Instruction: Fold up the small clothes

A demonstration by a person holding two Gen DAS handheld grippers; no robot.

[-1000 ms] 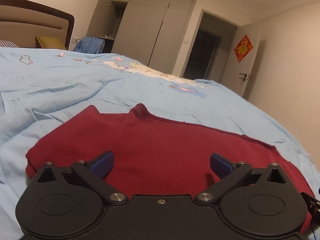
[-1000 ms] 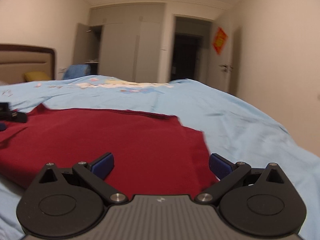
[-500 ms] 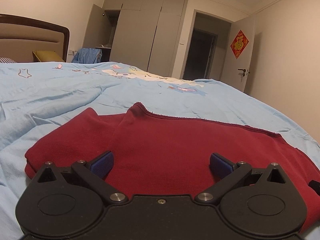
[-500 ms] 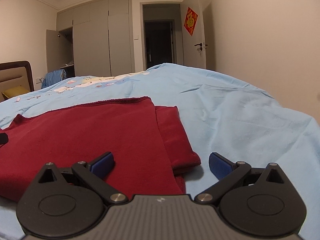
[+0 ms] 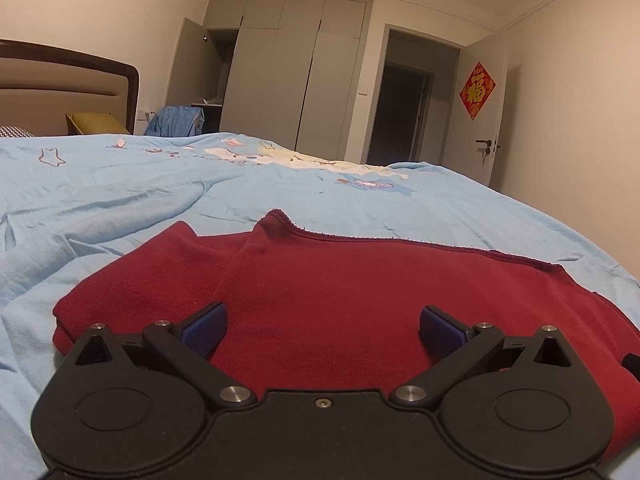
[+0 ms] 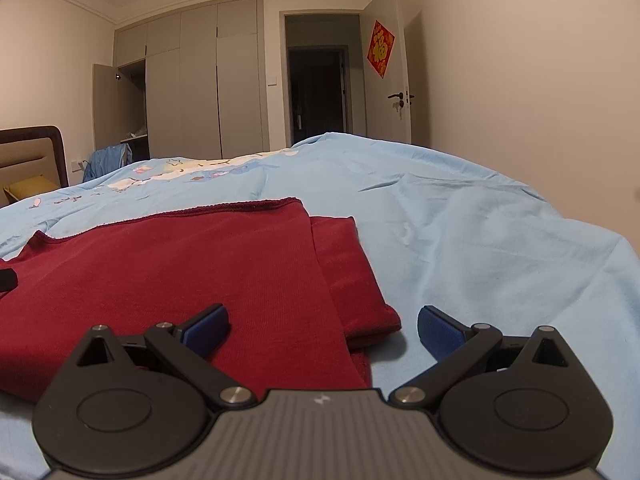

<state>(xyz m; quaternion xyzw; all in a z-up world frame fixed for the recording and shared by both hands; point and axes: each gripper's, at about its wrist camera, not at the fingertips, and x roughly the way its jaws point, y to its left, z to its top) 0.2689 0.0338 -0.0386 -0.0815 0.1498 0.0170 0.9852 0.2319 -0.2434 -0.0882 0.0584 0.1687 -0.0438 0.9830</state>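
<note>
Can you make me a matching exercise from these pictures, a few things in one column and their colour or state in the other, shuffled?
Things:
1. garment
2. bed cover
3. wardrobe door
4. right gripper

Colour or state:
A. light blue
B. swung open
C. dark red, lying on the bed
D. fingers apart, holding nothing

Pairs: 1-C, 2-A, 3-B, 4-D

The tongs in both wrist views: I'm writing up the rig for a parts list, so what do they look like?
Both match in shape: two round black discs, black linkage arms with silver pivot pins, and blue textured pads at the tips. The left tongs have a smooth black centre plate with one small screw. The right tongs have a grey ribbed centre plate with a small pale mark. No cables, hands or sleeves show.
</note>
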